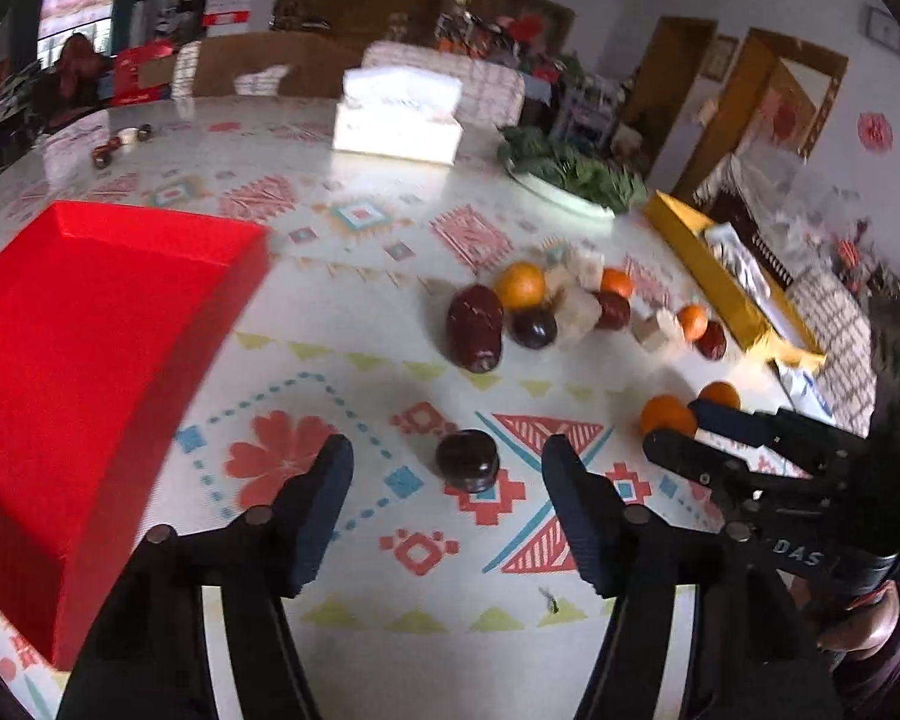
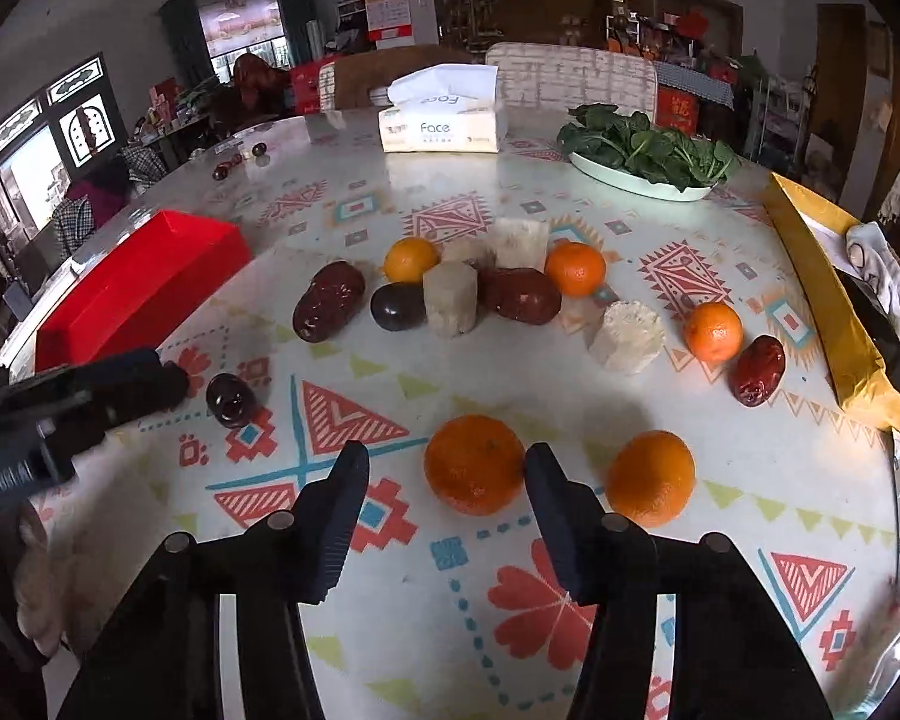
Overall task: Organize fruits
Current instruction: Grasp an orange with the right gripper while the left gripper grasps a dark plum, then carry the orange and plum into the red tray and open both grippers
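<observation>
My left gripper (image 1: 447,474) is open, with a small dark fruit (image 1: 467,459) on the table just ahead between its fingertips. An empty red tray (image 1: 90,324) lies to its left. My right gripper (image 2: 447,471) is open around a mandarin (image 2: 474,464), whose right side is against the right finger. A second mandarin (image 2: 651,476) lies to its right. Further back lie red dates (image 2: 329,308), a dark plum (image 2: 397,306), more mandarins (image 2: 575,268) and pale cut chunks (image 2: 450,297). The right gripper also shows in the left wrist view (image 1: 684,429).
A tissue box (image 2: 441,120) and a plate of greens (image 2: 645,165) stand at the back of the patterned table. A yellow box (image 2: 834,312) lies along the right edge. The left gripper body (image 2: 78,402) is at the left of the right wrist view.
</observation>
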`<state>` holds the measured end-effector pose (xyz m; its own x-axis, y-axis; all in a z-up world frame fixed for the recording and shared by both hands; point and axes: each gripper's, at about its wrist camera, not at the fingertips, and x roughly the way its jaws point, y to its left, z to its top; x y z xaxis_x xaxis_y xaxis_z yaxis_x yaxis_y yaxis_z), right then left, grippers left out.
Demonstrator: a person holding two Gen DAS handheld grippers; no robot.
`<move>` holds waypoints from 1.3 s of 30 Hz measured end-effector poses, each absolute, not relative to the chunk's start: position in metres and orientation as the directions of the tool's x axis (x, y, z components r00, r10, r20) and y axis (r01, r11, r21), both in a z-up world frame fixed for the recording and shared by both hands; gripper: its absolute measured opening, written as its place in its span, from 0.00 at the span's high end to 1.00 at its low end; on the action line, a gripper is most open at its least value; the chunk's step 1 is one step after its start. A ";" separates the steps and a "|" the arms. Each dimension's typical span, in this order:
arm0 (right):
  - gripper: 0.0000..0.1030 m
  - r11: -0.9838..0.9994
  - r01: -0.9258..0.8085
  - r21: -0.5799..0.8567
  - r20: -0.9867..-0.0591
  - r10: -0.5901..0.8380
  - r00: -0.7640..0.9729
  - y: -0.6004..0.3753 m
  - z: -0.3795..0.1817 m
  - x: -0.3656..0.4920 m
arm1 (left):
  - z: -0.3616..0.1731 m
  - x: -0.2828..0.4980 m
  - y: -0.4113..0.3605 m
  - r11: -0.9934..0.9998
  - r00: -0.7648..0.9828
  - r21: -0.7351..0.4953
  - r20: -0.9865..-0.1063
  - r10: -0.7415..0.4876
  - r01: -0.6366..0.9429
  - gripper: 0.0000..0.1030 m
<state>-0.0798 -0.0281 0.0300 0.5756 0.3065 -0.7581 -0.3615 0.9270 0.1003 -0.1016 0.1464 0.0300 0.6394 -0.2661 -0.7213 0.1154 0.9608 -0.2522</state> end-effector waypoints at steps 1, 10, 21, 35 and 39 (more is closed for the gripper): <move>0.43 0.927 -0.360 0.105 -0.758 0.309 0.574 -0.030 0.030 -0.080 | 0.027 -0.098 0.142 0.962 0.631 -0.242 -0.730 -0.265 0.124 0.37; 0.48 0.933 -0.343 0.111 -0.785 0.294 0.546 -0.030 0.024 -0.071 | 0.013 -0.083 0.121 0.976 0.600 -0.163 -0.770 -0.217 0.144 0.75; 0.61 0.938 -0.333 0.094 -0.792 0.273 0.545 -0.027 0.022 -0.074 | 0.025 -0.094 0.138 0.970 0.643 -0.222 -0.730 -0.231 0.096 0.77; 0.61 0.865 -0.485 0.124 -0.740 0.407 0.536 0.044 0.063 -0.094 | 0.064 -0.129 0.264 0.955 0.765 -0.247 -0.643 -0.036 -0.162 0.77; 0.61 0.803 -0.567 0.181 -0.728 0.497 0.472 0.094 0.070 -0.089 | 0.058 -0.134 0.307 0.931 0.756 -0.260 -0.654 0.024 -0.254 0.77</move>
<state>-0.0892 0.0935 0.0700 0.4716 0.4971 -0.7283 -0.5671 0.8035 0.1812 -0.1335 0.3074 0.0578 0.7559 0.0236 -0.6543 -0.2544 0.9314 -0.2603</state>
